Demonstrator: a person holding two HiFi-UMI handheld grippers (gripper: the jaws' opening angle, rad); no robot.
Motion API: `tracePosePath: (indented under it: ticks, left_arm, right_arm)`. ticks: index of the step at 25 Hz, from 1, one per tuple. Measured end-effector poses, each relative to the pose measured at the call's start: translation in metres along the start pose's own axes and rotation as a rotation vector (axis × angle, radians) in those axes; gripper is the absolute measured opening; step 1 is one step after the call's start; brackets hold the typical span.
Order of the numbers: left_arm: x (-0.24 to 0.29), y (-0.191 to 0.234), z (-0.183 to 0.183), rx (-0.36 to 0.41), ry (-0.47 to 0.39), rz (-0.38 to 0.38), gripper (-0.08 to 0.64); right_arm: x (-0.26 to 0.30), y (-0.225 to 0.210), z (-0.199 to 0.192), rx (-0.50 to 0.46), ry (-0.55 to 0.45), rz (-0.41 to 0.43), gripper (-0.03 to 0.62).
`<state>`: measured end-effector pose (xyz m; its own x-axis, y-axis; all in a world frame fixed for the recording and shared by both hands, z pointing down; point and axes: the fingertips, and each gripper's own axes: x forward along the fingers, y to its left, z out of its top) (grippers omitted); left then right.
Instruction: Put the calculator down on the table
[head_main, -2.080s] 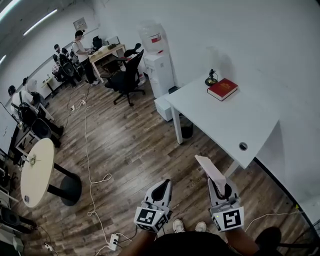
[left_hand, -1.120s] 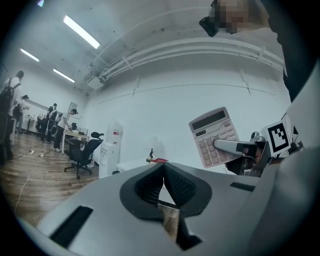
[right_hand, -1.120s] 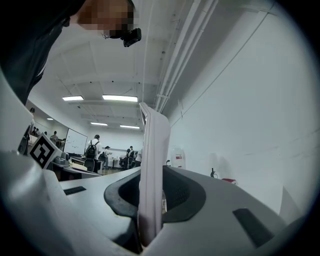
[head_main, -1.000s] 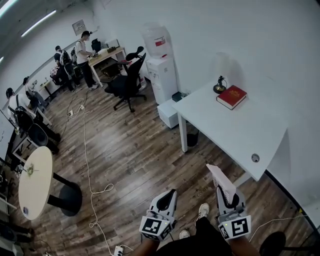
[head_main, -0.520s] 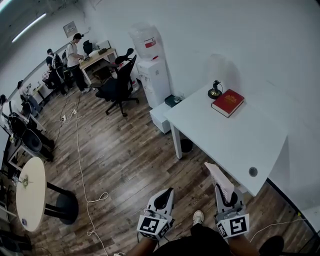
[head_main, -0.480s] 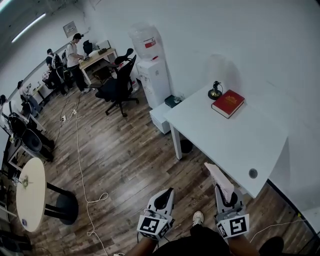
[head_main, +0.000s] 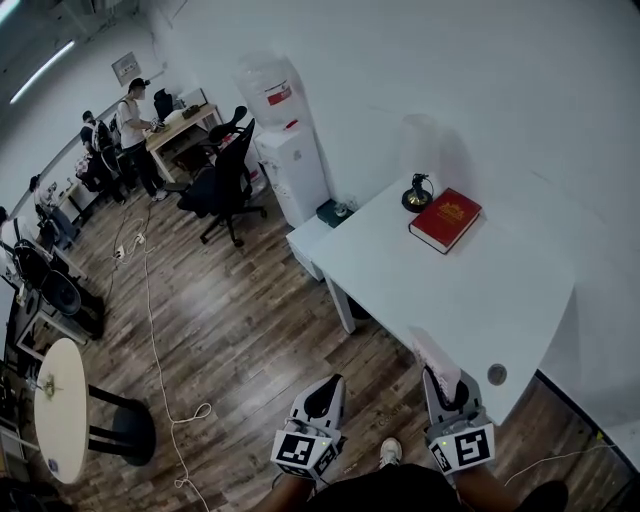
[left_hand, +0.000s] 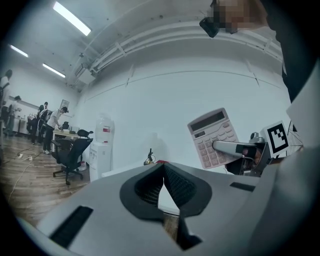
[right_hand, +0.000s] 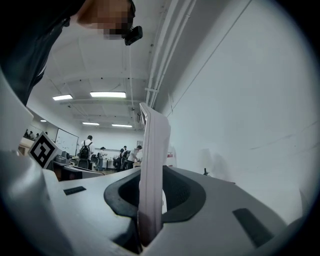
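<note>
**Head view.** The white table has come much closer. A couple of seconds ago it stood well ahead of me across the wooden floor. Now its near edge lies just in front of my right gripper. The calculator stands upright out of that gripper as it did before, and its top now overlaps the table's near edge, close to the round cable hole. The red book and the small dark ornament sit at the far end, well apart from where I am arriving. My left gripper rides alongside over the floor.

**Left gripper view.** My left pads meet at the tips with nothing between them, so this gripper is empty. Off to the right the calculator hangs in the air with its key face toward this camera, tilted and clamped at its lower part by my other gripper.

**Right gripper view.** I see the calculator edge-on, a pale slab rising between my jaws. The pads are pressed on its lower end, and the grip looks no different from a moment ago.

The approach looks nearly done, but the calculator is not yet on the table. I judge that what remains is to bring it over the bare near part of the top, lower it, lay it flat and only then let my fingers part.
</note>
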<state>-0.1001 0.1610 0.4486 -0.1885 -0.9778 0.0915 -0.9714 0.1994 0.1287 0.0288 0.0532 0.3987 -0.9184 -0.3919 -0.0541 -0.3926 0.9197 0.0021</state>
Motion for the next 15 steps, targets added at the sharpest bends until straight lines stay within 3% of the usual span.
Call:
tracePosePath:
  ticks: [4, 15]
  left_arm:
    - [0.031, -0.004, 0.016, -0.017, -0.043, -0.004, 0.02]
    - [0.104, -0.023, 0.017, -0.004, -0.035, -0.086, 0.02]
  right_arm:
    - [0.014, -0.024, -0.003, 0.01, -0.003, -0.005, 0.089]
    - [0.04, -0.081, -0.013, 0.025, 0.007, -0.058, 0.089]
